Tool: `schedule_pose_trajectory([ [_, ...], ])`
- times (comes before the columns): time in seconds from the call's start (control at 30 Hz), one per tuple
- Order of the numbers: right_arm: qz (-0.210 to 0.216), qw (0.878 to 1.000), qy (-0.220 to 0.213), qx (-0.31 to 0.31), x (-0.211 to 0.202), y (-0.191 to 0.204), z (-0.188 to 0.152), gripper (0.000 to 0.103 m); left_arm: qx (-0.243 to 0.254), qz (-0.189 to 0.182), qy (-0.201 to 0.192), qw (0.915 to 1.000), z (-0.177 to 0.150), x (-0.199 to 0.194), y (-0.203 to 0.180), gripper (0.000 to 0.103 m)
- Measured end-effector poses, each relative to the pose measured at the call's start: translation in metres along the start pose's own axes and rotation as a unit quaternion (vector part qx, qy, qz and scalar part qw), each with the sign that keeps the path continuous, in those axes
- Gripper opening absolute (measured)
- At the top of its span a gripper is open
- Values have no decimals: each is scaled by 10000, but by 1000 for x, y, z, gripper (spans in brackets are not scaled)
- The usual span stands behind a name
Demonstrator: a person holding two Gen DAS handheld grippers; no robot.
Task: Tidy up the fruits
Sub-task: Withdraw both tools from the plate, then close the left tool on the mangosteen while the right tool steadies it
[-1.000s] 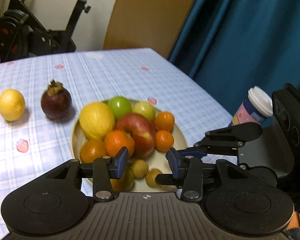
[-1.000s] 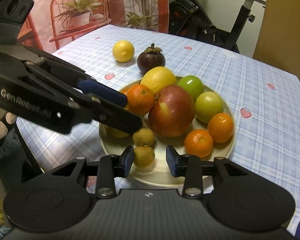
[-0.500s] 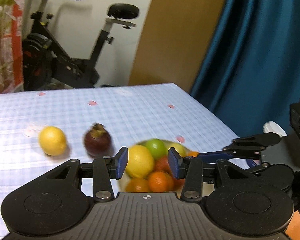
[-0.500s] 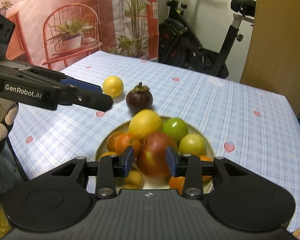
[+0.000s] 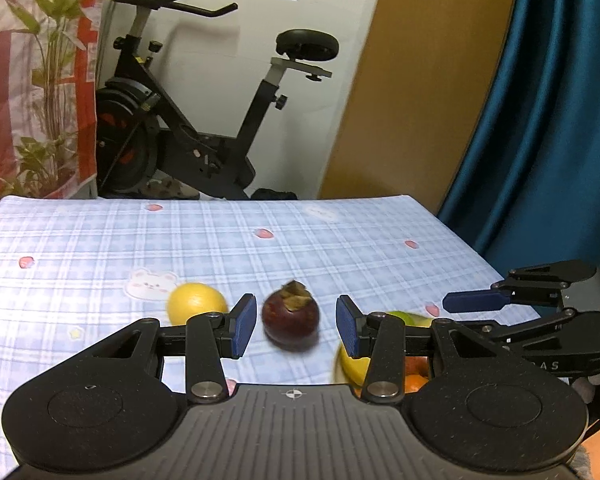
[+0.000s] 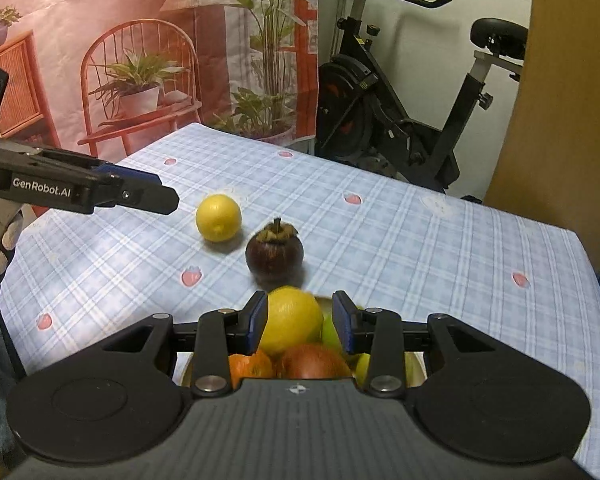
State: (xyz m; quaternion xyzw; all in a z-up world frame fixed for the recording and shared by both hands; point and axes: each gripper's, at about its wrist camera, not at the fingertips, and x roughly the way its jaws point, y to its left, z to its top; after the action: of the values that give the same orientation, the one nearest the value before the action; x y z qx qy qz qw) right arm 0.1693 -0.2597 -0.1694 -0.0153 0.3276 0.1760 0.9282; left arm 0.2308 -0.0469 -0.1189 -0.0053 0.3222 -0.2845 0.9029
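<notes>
A dark purple mangosteen [image 5: 290,320] and a loose yellow lemon [image 5: 196,304] lie on the blue checked tablecloth [image 5: 220,248]. My left gripper [image 5: 296,330] hovers above the cloth, open and empty, and the mangosteen shows through its gap further off. In the right wrist view, the mangosteen [image 6: 274,254] and lemon [image 6: 218,218] lie beyond a cream plate [image 6: 415,368]. The plate is piled with a big lemon [image 6: 292,320], a red apple [image 6: 312,362], an orange [image 6: 250,364] and green fruit. My right gripper [image 6: 300,320] hangs open above that pile, holding nothing.
An exercise bike [image 5: 188,136] stands past the table's far edge. A teal curtain [image 5: 560,120] and a wooden panel [image 5: 420,80] are on the right. A printed plant backdrop [image 6: 140,60] hangs to the left. The other gripper's arm [image 6: 80,188] reaches in from the left.
Both grippers have risen and drawn back from the plate, tilting up so the far table and room show. The jaws kept the same width. No fruit moved.
</notes>
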Motion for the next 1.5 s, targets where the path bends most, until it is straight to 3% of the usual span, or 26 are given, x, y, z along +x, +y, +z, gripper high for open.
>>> schedule_pose_trajectory([
  [0.47, 111, 9998, 13, -193, 40, 5, 29, 38, -232, 357, -46, 9991, 15, 10, 39, 46],
  [0.57, 187, 9994, 88, -273, 50, 8, 33, 41, -285, 284, 14, 9992, 16, 18, 40, 46],
  [0.63, 201, 9992, 126, -330, 58, 11, 35, 53, -322, 207, 66, 9992, 16, 28, 39, 47],
  [0.73, 220, 9988, 216, -388, 73, 12, 38, 59, -343, 28, 193, 9992, 17, 44, 36, 50],
  [0.9, 445, 9954, 474, -704, 98, 16, 41, 59, -403, -396, 600, 9966, 14, 78, 31, 51],
  [1.1, 497, 9917, 805, -871, 122, 16, 36, 59, -444, -548, 815, 9942, 7, 102, 27, 53],
  [1.23, 527, 9910, 901, -833, 132, 12, 36, 59, -382, -548, 910, 9936, 5, 111, 26, 66],
  [1.5, 627, 9903, 996, -745, 147, 5, 38, 63, -528, -650, 948, 9920, -1, 120, 32, 66],
])
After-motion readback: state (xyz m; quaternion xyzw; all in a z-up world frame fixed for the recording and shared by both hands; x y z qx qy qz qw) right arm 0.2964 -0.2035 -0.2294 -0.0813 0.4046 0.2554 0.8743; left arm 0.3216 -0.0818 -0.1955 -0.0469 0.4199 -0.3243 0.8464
